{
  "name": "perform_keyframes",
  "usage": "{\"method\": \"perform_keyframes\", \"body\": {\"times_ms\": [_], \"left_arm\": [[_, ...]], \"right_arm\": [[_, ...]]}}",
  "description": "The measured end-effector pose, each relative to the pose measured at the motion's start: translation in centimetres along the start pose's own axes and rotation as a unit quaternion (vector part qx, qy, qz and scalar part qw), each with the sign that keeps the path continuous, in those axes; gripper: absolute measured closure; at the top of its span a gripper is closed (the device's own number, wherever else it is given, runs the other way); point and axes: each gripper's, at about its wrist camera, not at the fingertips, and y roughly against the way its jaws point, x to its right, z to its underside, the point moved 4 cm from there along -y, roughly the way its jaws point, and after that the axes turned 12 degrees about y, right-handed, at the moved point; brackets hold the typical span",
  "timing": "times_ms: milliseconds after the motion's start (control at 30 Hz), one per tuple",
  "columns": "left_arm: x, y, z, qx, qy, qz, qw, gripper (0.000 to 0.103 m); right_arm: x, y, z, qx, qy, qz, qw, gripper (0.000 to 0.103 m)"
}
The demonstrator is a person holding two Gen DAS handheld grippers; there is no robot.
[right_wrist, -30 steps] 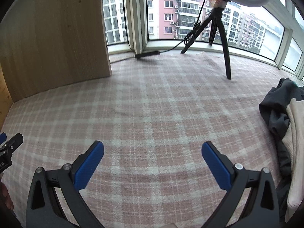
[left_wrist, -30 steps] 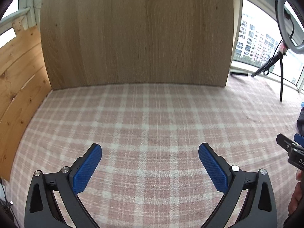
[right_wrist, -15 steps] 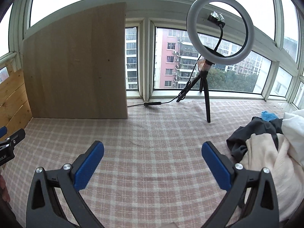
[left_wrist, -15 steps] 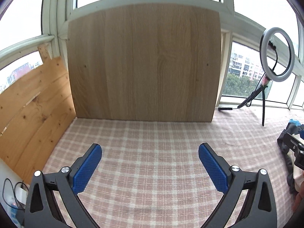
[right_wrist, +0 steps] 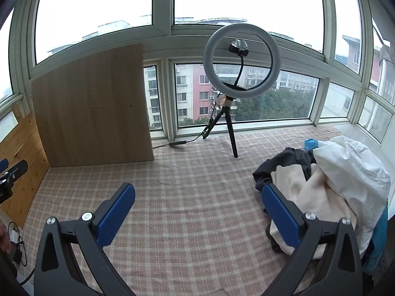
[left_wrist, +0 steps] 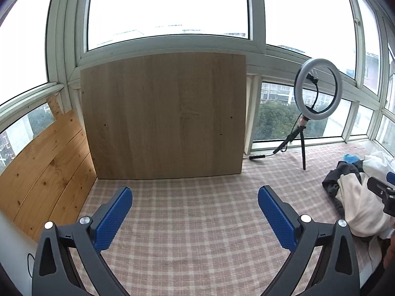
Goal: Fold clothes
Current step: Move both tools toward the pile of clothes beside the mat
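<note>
Overall: both grippers hover above a surface covered with a pink plaid cloth (left_wrist: 197, 222), and neither touches any fabric.
Left gripper (left_wrist: 195, 215): its blue-padded fingers (left_wrist: 112, 219) stand wide apart with nothing between them, over bare cloth in front of the board.
Right gripper (right_wrist: 197, 215): its fingers (right_wrist: 114, 215) are also spread wide and hold nothing; in its own view the right finger overlaps the near edge of the pile, though contact cannot be told.
Clothes (right_wrist: 325, 187): an unfolded heap lies at the right side of the cloth, well right of the left gripper and just ahead-right of the right gripper.
Pile make-up: a white garment (right_wrist: 350, 162) sits on top at the back, a cream one (right_wrist: 308, 192) in front, a dark grey one (right_wrist: 286, 162) spills out at the left, and a blue piece (right_wrist: 311, 144) shows behind.
Same pile, left view: the clothes (left_wrist: 355, 197) appear at the right edge, with the tip of the right gripper (left_wrist: 382, 192) in front of them.
Board (left_wrist: 164, 116): a pale wooden panel stands upright at the far edge of the cloth, against the window frame.
Planks (left_wrist: 47, 172): orange-toned wood lines the left side.
Ring light (right_wrist: 241, 59): it stands on a tripod (right_wrist: 228, 125) at the back of the cloth before the windows, between board and clothes.
Cable (right_wrist: 177, 143): it runs from the tripod towards the foot of the board.
</note>
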Motion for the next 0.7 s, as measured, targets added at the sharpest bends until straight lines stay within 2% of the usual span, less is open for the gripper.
{"method": "perform_keyframes", "body": {"times_ms": [100, 233, 467, 700], "left_arm": [[1.4, 1.2, 0.4, 0.005, -0.017, 0.006, 0.9998, 0.001], [2.7, 2.6, 0.8, 0.017, -0.03, -0.015, 0.9993, 0.001], [2.5, 4.6, 0.3, 0.029, -0.016, -0.014, 0.9993, 0.001], [2.3, 4.6, 0.3, 0.026, -0.006, -0.011, 0.9996, 0.001]], "right_arm": [[0.7, 2.0, 0.6, -0.004, -0.016, 0.005, 1.0, 0.0], [0.5, 4.0, 0.8, 0.01, -0.017, 0.009, 1.0, 0.0], [-0.7, 5.2, 0.8, 0.018, -0.006, 0.009, 1.0, 0.0], [-1.7, 5.4, 0.6, 0.024, -0.002, 0.005, 1.0, 0.0]]}}
